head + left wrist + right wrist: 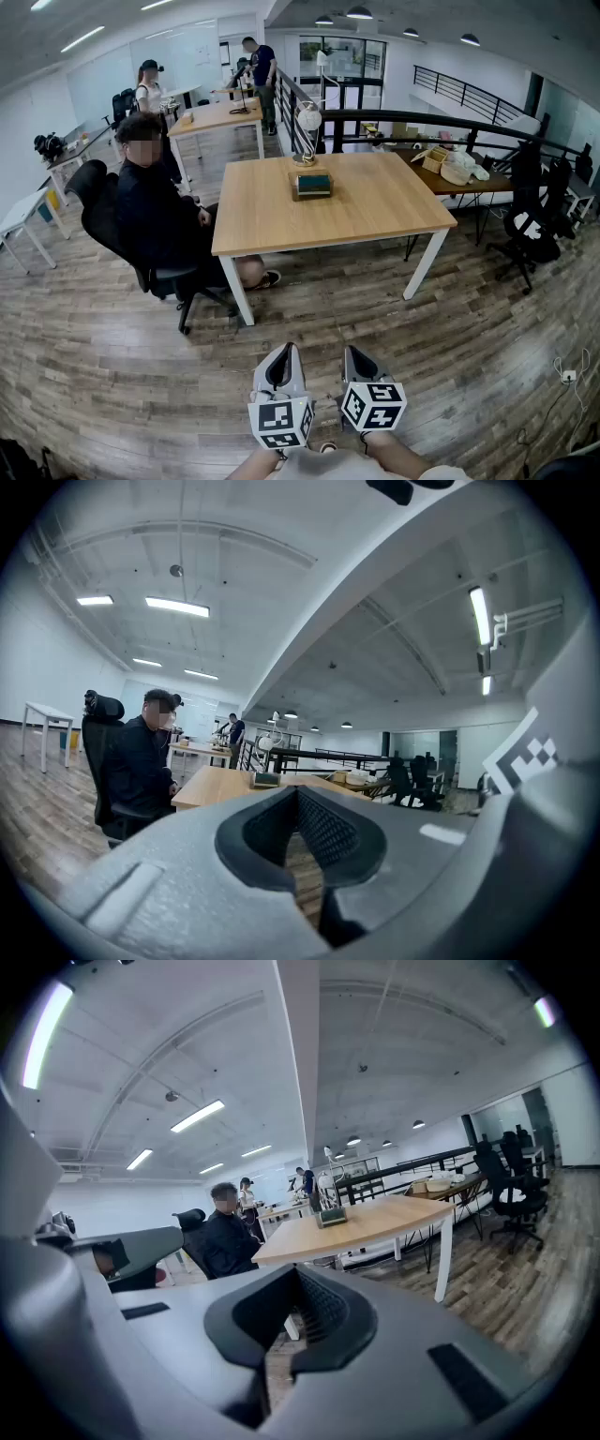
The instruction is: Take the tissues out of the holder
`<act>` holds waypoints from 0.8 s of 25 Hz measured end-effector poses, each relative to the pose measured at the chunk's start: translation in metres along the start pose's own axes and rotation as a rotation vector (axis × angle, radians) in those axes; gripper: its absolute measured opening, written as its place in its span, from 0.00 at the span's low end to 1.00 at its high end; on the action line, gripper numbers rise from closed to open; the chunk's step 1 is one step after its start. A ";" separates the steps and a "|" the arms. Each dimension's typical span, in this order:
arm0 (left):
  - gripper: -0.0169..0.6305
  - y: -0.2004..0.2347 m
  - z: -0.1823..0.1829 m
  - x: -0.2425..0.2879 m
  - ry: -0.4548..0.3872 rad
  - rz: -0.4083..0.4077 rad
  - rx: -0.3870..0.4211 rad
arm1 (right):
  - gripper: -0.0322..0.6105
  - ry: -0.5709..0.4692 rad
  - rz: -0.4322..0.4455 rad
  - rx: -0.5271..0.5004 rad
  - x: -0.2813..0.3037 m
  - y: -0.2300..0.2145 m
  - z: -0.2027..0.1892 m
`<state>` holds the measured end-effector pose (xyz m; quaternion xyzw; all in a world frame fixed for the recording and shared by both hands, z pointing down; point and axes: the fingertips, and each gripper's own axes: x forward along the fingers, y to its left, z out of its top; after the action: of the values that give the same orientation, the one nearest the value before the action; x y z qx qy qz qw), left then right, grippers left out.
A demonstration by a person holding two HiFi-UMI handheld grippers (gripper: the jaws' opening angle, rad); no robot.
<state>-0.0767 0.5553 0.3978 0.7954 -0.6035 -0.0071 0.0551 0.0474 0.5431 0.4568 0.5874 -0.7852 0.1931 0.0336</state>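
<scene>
The tissue holder (311, 184), a low dark box with a greenish top, sits at the back middle of a light wooden table (375, 211) several steps ahead. It looks small in the left gripper view (266, 779) and in the right gripper view (331, 1216). Both grippers are held low and side by side over the wooden floor, far short of the table. The left gripper (286, 350) is shut with nothing between its jaws (298, 793). The right gripper (354, 352) is also shut and empty (298, 1274).
A person in black (155, 211) sits in an office chair at the table's left side. A white desk lamp (307, 117) stands behind the holder. A black railing (450, 122) and a cluttered table run behind; black chairs (525, 220) stand at the right. Two people stand at far desks.
</scene>
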 end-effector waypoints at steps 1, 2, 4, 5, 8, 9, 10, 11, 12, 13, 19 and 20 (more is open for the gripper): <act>0.04 -0.001 -0.001 0.001 -0.001 0.000 -0.001 | 0.05 0.000 0.001 -0.002 0.001 -0.001 0.000; 0.04 -0.002 -0.001 0.002 -0.002 0.000 -0.003 | 0.05 0.001 0.002 -0.003 0.001 -0.002 -0.001; 0.04 -0.003 -0.002 0.003 0.001 0.001 -0.009 | 0.05 0.001 0.001 -0.006 0.002 -0.004 -0.001; 0.04 -0.003 -0.002 0.003 0.004 0.001 -0.012 | 0.05 0.001 0.000 -0.007 0.002 -0.004 -0.001; 0.04 -0.002 -0.001 0.003 0.006 0.002 -0.014 | 0.05 0.003 -0.003 -0.007 0.001 -0.004 -0.001; 0.04 -0.002 0.000 0.003 0.006 0.002 -0.014 | 0.05 0.003 -0.004 -0.008 0.001 -0.003 -0.001; 0.04 0.000 0.000 0.003 0.006 0.003 -0.015 | 0.05 0.003 -0.003 -0.008 0.002 -0.002 -0.001; 0.04 0.001 0.001 0.004 0.005 0.004 -0.016 | 0.05 0.004 -0.003 -0.009 0.003 -0.001 -0.001; 0.04 0.002 0.001 0.004 0.005 0.005 -0.017 | 0.05 0.004 -0.002 -0.009 0.004 -0.001 -0.001; 0.04 0.003 0.001 0.005 0.005 0.005 -0.017 | 0.05 0.003 -0.001 -0.008 0.005 0.000 -0.002; 0.04 0.016 0.002 0.014 0.011 -0.015 -0.010 | 0.06 -0.006 -0.012 0.020 0.020 0.006 0.001; 0.04 0.019 0.003 0.015 0.012 -0.020 -0.007 | 0.06 -0.009 -0.017 0.024 0.023 0.008 0.002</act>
<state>-0.0906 0.5357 0.3979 0.8012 -0.5952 -0.0049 0.0616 0.0329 0.5235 0.4596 0.5953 -0.7780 0.1995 0.0249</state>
